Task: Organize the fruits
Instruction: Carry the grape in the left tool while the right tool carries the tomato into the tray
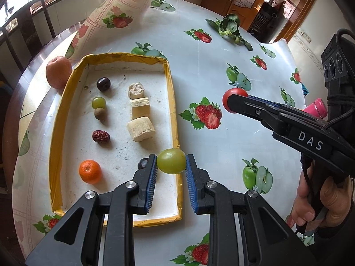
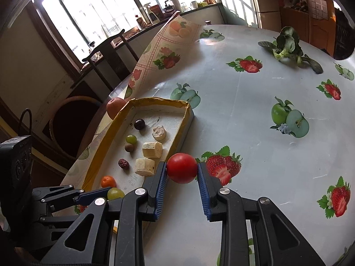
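My left gripper [image 1: 171,161] is shut on a green grape [image 1: 171,161], held above the near right rim of a yellow-edged tray [image 1: 173,102]. My right gripper [image 2: 182,169] is shut on a small red tomato [image 2: 182,168], lifted over the tablecloth just right of the tray [image 2: 187,113]. The left wrist view shows that tomato [image 1: 233,92] at the tip of the right gripper. In the tray lie a dark grape [image 1: 103,83], a smaller green grape [image 1: 98,102], a brown longan [image 1: 99,113], a red date [image 1: 101,136], a mandarin [image 1: 90,171] and three banana pieces [image 1: 140,128]. Another dark fruit [image 1: 143,163] is half hidden behind my left finger.
A peach-coloured apple [image 1: 58,72] sits outside the tray's far left corner. A leafy green vegetable [image 1: 229,27] lies at the table's far side. The fruit-print tablecloth [image 1: 221,71] curls up at the back left. A pink object [image 1: 317,107] shows behind the right gripper. A person's hand [image 1: 319,201] grips the right handle.
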The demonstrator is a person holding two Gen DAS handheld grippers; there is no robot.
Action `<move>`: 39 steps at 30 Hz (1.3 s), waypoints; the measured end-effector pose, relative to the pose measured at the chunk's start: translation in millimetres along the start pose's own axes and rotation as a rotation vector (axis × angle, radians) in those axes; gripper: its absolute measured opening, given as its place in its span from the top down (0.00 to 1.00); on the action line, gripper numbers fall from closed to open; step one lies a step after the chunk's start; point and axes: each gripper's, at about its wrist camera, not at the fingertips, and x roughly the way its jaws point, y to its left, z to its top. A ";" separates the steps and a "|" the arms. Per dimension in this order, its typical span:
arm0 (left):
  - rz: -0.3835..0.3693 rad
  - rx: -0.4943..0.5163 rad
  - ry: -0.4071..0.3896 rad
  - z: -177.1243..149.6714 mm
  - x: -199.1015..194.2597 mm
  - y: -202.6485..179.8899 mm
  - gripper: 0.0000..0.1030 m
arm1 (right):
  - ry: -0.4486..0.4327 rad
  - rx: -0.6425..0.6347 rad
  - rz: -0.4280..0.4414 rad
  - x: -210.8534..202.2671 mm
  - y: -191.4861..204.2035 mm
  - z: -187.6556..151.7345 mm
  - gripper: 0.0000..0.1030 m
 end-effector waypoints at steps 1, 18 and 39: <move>0.006 -0.003 -0.003 -0.3 -1.5 3.2 0.78 | 0.001 -0.006 0.006 0.8 4.0 0.8 0.73; 0.055 -0.079 -0.017 -1.5 -9.2 57.1 0.78 | 0.026 -0.074 0.055 21.7 52.5 3.9 0.73; 0.058 -0.142 -0.002 16.8 6.0 102.6 0.78 | 0.043 -0.077 0.045 59.0 60.0 28.2 0.73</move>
